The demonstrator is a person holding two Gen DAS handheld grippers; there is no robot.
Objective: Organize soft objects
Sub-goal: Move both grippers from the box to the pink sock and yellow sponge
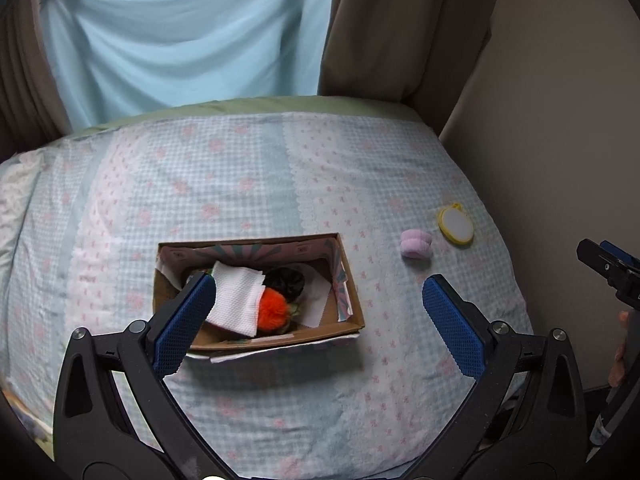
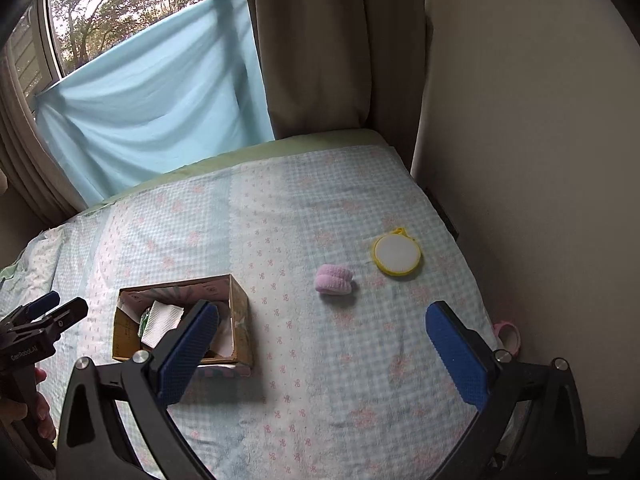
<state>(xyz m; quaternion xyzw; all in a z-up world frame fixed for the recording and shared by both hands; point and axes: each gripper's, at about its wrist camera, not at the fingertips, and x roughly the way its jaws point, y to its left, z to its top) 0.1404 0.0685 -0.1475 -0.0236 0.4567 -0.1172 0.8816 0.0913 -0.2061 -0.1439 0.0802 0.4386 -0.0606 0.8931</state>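
Note:
A cardboard box (image 1: 348, 292) sits on the bed and holds a white cloth (image 1: 236, 300), an orange fluffy ball (image 1: 272, 308) and a black soft item (image 1: 285, 279). The box also shows in the right wrist view (image 2: 240, 320). A rolled lilac sock (image 1: 416, 243) (image 2: 334, 279) and a round yellow-rimmed puff (image 1: 456, 226) (image 2: 397, 255) lie on the bed to the box's right. My left gripper (image 1: 320, 304) is open and empty above the box's right side. My right gripper (image 2: 322, 324) is open and empty, short of the sock.
The bed has a blue-and-pink checked cover (image 1: 248, 184). A blue sheet (image 1: 184, 36) and brown curtains (image 1: 384, 28) hang behind it, with a wall (image 2: 540, 160) on the right. A pink ring (image 2: 508, 336) lies beyond the bed's right edge.

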